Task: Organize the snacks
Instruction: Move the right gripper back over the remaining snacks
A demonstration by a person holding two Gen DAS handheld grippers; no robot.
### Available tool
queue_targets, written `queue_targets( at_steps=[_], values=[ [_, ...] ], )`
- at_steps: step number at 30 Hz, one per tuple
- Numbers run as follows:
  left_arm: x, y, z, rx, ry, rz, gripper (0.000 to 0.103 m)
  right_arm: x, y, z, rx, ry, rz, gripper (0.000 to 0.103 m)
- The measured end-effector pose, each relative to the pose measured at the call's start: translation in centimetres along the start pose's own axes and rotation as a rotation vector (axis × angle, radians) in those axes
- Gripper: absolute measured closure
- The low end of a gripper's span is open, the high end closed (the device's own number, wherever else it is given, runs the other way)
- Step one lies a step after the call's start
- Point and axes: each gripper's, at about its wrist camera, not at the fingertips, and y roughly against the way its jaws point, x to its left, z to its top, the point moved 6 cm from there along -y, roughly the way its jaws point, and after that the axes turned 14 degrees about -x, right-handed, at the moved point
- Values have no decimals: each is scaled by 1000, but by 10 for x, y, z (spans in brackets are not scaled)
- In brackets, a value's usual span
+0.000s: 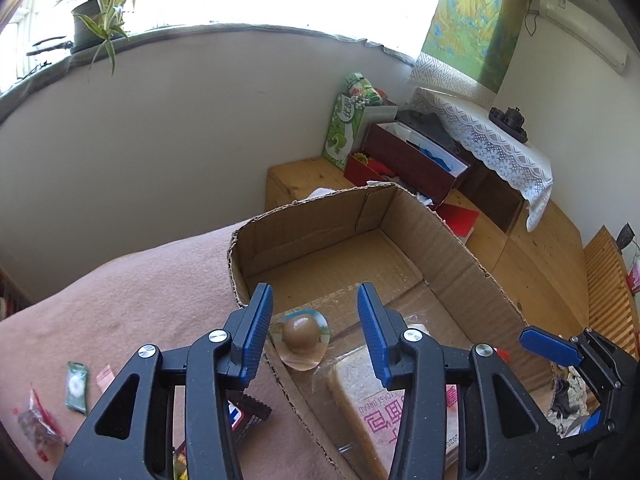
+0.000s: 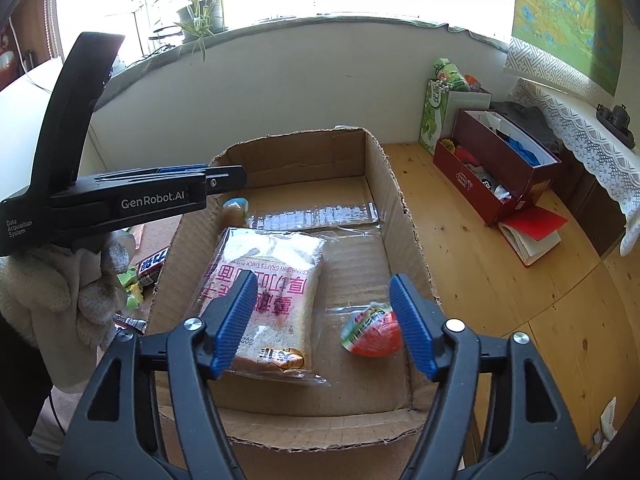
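Note:
An open cardboard box (image 1: 452,248) (image 2: 384,184) rests on a pink blanket (image 1: 120,300). Inside lies a wrapped toast bread packet (image 2: 268,296) (image 1: 368,396). A clear jelly cup with a brown ball (image 1: 301,338) (image 2: 236,206) sits by the box's left wall, below and between the pads of my left gripper (image 1: 312,288) (image 2: 240,176), which is open and not touching it. A red jelly cup (image 2: 372,334) lies on the box floor just inside the right finger of my right gripper (image 2: 324,276) (image 1: 550,346), whose jaws stand wide and open.
Loose snacks lie on the blanket left of the box: a green packet (image 1: 76,386), a red packet (image 1: 38,424), a dark chocolate bar (image 1: 250,412) (image 2: 152,266). A gloved hand (image 2: 52,296) holds the left gripper. Red boxes (image 2: 500,168) and a book (image 2: 532,236) sit on the wooden floor at right.

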Motion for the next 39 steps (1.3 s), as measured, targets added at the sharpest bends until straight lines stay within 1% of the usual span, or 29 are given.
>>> queue_targets(
  at_steps=[11, 19, 24, 29, 39],
  values=[
    [10, 29, 2, -37, 13, 17, 60, 23, 18, 2, -20, 32, 17, 30],
    [28, 61, 0, -72, 29, 41, 60, 44, 34, 2, -38, 46, 43, 30],
    [55, 87, -5, -101, 72, 74, 60, 65, 43, -1, -47, 58, 77, 30],
    [87, 116, -17, -122, 110, 120, 60, 90, 48, -7, -41, 64, 126, 30],
    [142, 163, -50, -129, 187, 214, 60, 154, 42, -33, 16, 124, 250, 30]
  ],
)
